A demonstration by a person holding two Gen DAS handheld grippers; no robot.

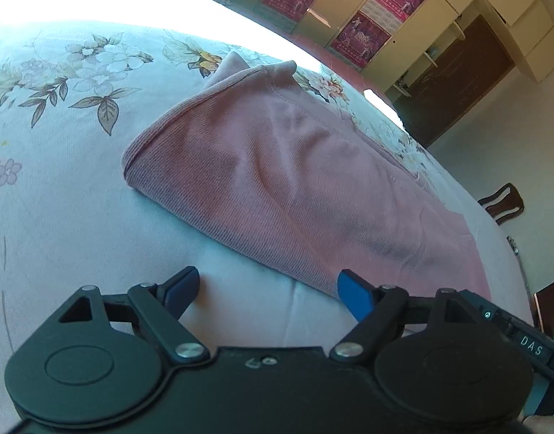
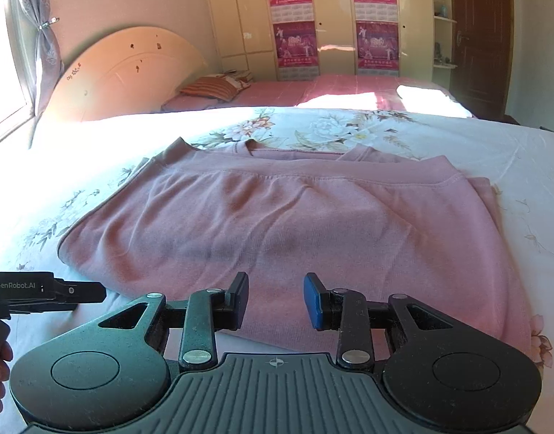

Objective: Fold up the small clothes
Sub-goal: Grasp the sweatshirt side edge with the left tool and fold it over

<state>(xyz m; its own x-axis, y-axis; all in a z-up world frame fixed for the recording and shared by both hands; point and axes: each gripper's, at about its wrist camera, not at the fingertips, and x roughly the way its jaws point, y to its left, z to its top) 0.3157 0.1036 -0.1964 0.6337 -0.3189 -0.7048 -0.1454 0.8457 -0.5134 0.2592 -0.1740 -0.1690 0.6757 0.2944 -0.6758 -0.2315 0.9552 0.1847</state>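
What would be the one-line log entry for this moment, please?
pink garment: folded, on floral sheet | left gripper: open, empty | right gripper: open, empty

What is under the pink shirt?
The pink shirt lies folded on a flowery sheet. Its lower layers peek out at the far edge; whatever else it covers is hidden.

Pink garment (image 2: 295, 224) (ribbed), white floral bedsheet (image 2: 457, 137).
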